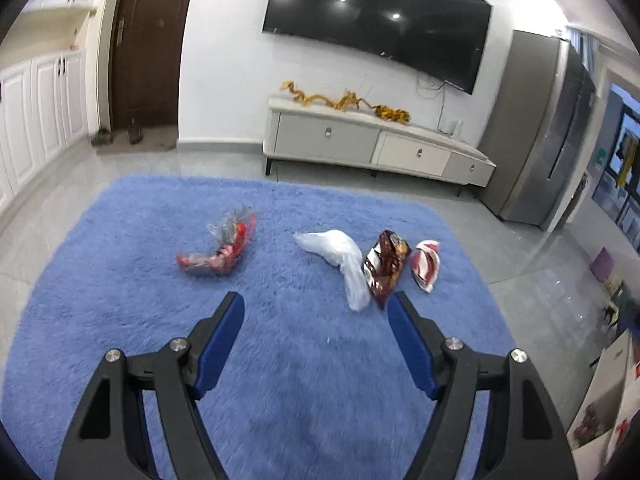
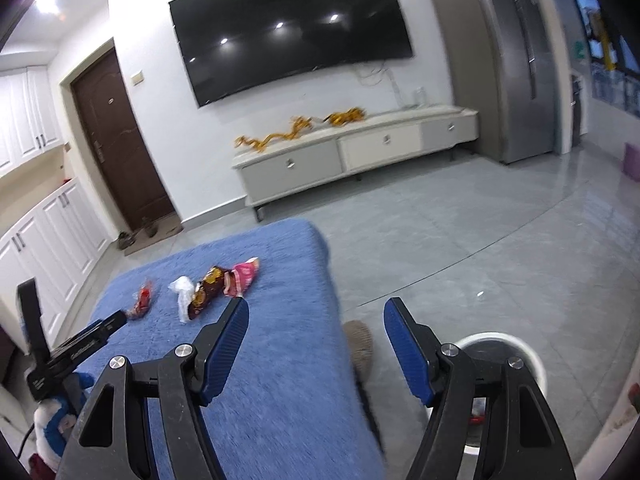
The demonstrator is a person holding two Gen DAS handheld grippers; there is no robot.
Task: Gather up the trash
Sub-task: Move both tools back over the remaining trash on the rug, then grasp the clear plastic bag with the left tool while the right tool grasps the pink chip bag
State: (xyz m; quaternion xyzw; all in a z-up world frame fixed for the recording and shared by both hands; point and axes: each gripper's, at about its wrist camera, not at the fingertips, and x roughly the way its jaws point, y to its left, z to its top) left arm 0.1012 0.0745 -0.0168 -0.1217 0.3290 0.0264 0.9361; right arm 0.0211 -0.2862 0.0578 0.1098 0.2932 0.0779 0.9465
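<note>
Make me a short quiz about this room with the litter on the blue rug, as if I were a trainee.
1. True or false: the left tongs are clamped on a wrapper.
2. How many pieces of trash lie on the blue rug?
3. Which piece lies apart from the others? A) white plastic bag B) brown snack bag C) clear red wrapper

Key
1. False: both the left and the right tongs are open and hold nothing.
2. Four: the three above plus a red and white wrapper.
3. C; the other three lie close together.
</note>
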